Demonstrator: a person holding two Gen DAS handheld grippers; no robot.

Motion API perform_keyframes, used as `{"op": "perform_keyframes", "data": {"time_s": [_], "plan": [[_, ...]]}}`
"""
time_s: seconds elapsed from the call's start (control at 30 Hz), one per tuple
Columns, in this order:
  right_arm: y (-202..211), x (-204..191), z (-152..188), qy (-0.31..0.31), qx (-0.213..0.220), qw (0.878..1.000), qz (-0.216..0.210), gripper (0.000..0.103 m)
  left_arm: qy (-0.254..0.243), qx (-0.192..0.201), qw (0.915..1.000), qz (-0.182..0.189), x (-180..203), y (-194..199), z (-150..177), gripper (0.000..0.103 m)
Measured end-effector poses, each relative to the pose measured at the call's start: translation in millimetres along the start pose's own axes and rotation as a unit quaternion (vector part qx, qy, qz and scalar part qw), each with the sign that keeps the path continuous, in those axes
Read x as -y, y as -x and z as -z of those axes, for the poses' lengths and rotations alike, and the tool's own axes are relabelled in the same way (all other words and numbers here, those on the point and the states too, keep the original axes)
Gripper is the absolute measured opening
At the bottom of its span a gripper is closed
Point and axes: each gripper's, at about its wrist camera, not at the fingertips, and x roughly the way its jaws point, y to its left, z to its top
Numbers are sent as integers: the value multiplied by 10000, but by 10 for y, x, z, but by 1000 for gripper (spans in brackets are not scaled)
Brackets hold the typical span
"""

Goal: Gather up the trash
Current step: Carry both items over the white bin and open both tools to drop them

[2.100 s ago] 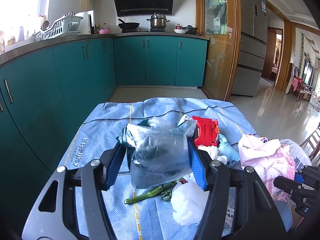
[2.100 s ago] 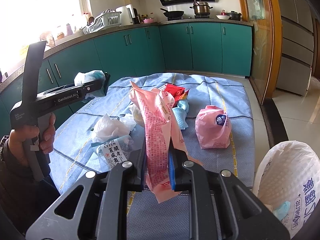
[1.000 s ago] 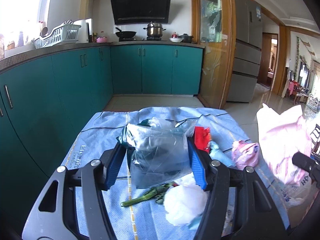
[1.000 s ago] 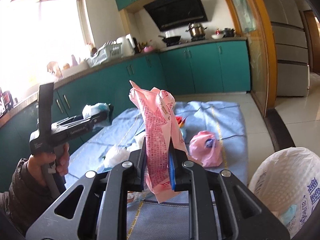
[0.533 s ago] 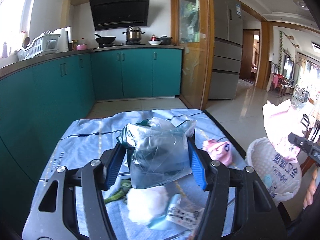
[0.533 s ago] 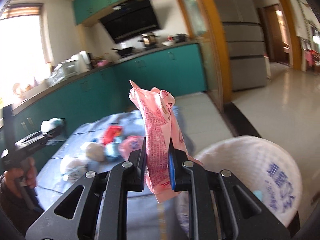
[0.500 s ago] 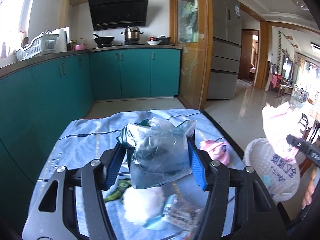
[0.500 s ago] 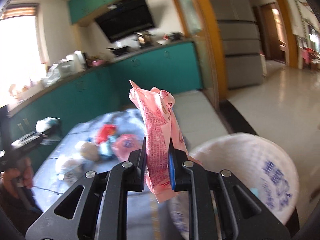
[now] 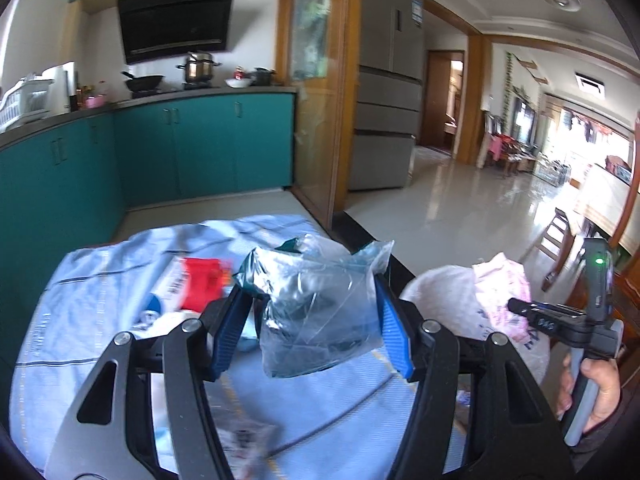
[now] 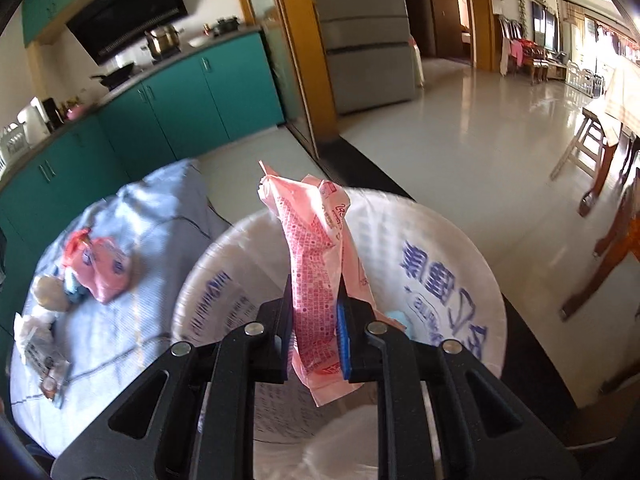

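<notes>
1. Right tongs (image 10: 314, 336) clenched on the pink wrapper (image 10: 316, 264), which stands up between the blue pads.
2. Change: a sec ago the wrapper hung over the counter w/ the bin off at 4 o'clock; now the white bin bag (image 10: 452, 280) fills the right wrist view and the wrapper's tail hangs inside the bag's mouth.
3. Left tongs (image 9: 316, 330) grasp a clear plastic bag (image 9: 320, 312) w/ dark stuff inside; grip looks the same as before.
4. Left view has swung too: the bin bag, earlier out of sight, now sits at 3 o'clock just beside the counter (image 9: 80, 304), w/ the right tongs' handle and a hand (image 9: 596, 384) beyond it.
5. Left on the blue cloth: red packet (image 9: 202, 284), pink bag (image 10: 106, 272), small scraps at 9 o'clock.
6. My read: wrapper is about ready to drop; clear bag probably next. Several pcs remain on the counter.
</notes>
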Motion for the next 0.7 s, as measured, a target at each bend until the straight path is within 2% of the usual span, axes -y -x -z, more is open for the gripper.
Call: {"op": "perform_keyframes", "data": {"time_s": [0.13,0.2,0.3,0.53,0.6,0.67,0.7], "plan": [[-71,65,48,-69,-200,9997,84,20,37,-244,9991,332,296,-244,43,61],[-28,151,36,-209,-140,9997,51,38,59,-402,9978,514,453,-368,90,61],[104,318,11,-539,112,9985,21,58,-26,-576,9958,717,703,-548,162,61],[313,686,-21,-1210,449,9916,-24,65,-271,-1012,9859,1307,1267,-951,348,62],[337,733,-20,-1326,477,9899,-146,71,-488,-1094,9842,1301,1430,-1048,427,67],[367,740,-18,-1356,533,9888,-330,77,-661,-1129,9832,1275,1542,-1103,498,80],[376,731,-22,-1352,564,9885,-368,82,-705,-1140,9829,1259,1563,-1117,511,82]]}}
